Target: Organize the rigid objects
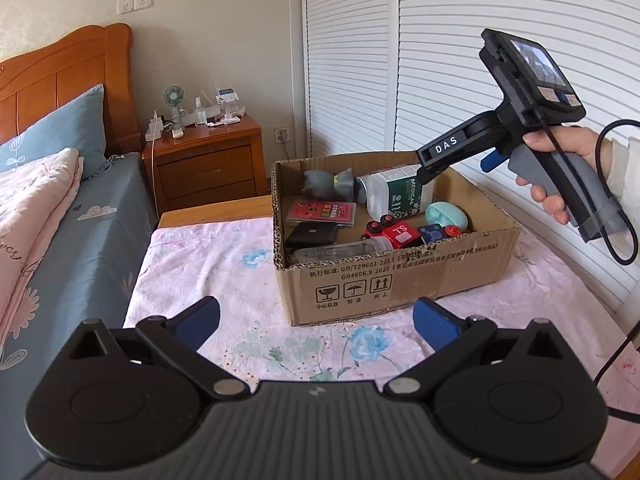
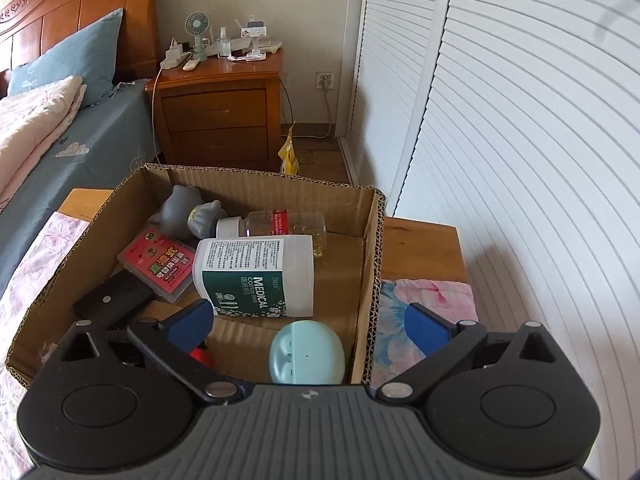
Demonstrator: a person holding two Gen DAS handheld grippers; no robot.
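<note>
Bedroom counter with floral cloth carries the box. Left tool, wide open and empty, waits before the box; right tool, also open and empty, hovers over its bottle, probably choosing a pick.

I see the open brown cardboard box standing on the cloth-covered wooden bench, with the wooden nightstand behind it and the bed to its left. Inside, the white medical cotton jar lies on its side, the clear glass bottle behind it, the grey animal figurine and red card case to its left.
</note>
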